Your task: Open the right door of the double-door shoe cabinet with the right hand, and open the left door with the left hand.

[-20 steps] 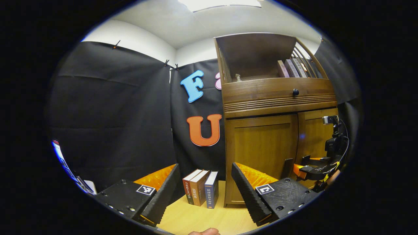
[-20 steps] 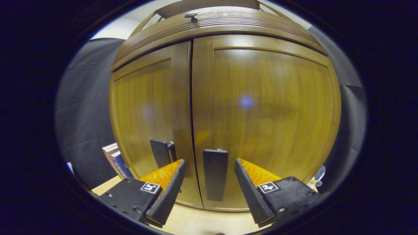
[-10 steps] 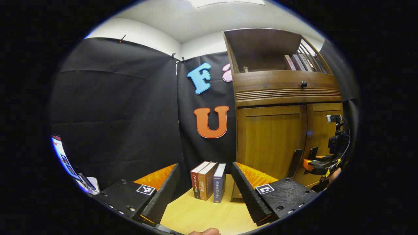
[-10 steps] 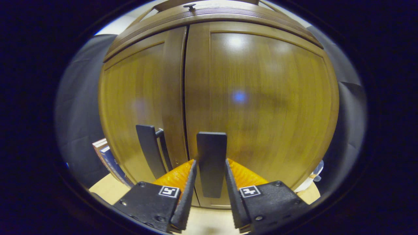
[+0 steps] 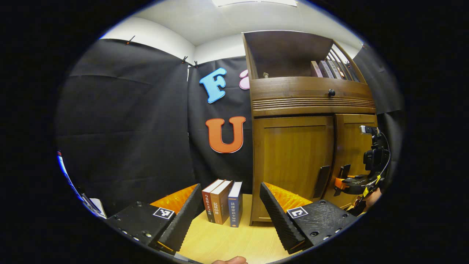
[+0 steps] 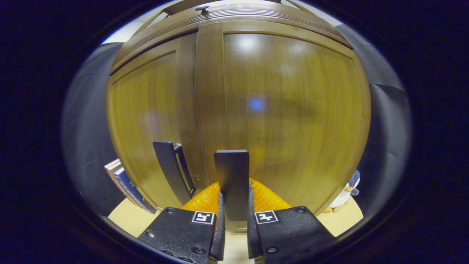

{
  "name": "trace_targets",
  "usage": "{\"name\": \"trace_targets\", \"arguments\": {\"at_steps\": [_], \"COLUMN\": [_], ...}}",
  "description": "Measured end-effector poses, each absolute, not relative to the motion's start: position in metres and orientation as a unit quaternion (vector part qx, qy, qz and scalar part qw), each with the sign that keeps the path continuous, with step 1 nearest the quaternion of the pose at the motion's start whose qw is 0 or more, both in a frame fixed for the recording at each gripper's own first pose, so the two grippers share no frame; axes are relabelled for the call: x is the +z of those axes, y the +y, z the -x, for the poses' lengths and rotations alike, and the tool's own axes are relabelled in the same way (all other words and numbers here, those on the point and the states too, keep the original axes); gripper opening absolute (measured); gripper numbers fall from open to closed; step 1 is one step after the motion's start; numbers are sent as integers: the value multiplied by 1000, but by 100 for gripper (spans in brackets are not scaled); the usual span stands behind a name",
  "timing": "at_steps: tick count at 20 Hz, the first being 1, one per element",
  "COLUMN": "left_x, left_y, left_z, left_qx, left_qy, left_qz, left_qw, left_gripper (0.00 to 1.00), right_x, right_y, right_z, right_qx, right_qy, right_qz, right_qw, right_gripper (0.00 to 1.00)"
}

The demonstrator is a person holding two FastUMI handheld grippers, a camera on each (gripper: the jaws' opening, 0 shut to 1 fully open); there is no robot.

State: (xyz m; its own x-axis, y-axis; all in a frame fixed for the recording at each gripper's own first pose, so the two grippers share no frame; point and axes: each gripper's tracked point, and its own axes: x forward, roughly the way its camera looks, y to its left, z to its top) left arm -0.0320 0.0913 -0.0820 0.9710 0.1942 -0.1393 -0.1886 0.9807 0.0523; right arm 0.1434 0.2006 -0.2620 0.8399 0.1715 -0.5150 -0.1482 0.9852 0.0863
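The wooden shoe cabinet [image 5: 311, 106] stands on the table at the right of the left gripper view. Its left door [image 5: 293, 161] and right door [image 5: 353, 146] both look closed. Each door carries a dark vertical handle near the middle seam. In the right gripper view my right gripper [image 6: 234, 185] is shut on the right door's handle [image 6: 231, 176], one finger on each side. The left door's handle [image 6: 168, 165] stands free just beside it. My left gripper [image 5: 230, 187] is open and holds nothing, well short of the left door's handle [image 5: 321, 177]. The right gripper [image 5: 339, 182] also appears there, at the right handle.
Three books [image 5: 221, 205] stand upright on the light wooden table [image 5: 227, 242], left of the cabinet. A drawer with a round knob [image 5: 331, 92] and a shelf with books [image 5: 326, 69] sit above the doors. A small plush toy [image 6: 344, 196] stands right of the cabinet.
The right gripper moved in around the right door's handle and its fingers closed on it. The left gripper stayed open and only swayed slightly.
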Motion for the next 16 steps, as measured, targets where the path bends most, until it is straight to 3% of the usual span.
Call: {"name": "trace_targets", "arguments": {"at_steps": [7, 8, 9, 16], "left_x": [-81, -82, -82, -82], "left_y": [48, 42, 35, -8], "left_z": [9, 7, 4, -20], "left_qx": [35, 26, 19, -21], "left_qy": [73, 74, 74, 77], "left_qz": [-11, -12, -14, -11], "left_qw": [997, 997, 997, 997], "left_gripper": [96, 100, 96, 96], "right_x": [-250, -247, -245, -234], "right_y": [177, 173, 167, 126], "right_z": [-90, -82, -75, -30], "right_qx": [104, 106, 106, 95], "right_qy": [267, 265, 264, 254], "right_qz": [-31, -30, -31, -31], "right_qw": [958, 958, 958, 962], "right_gripper": [28, 28, 27, 26]}}
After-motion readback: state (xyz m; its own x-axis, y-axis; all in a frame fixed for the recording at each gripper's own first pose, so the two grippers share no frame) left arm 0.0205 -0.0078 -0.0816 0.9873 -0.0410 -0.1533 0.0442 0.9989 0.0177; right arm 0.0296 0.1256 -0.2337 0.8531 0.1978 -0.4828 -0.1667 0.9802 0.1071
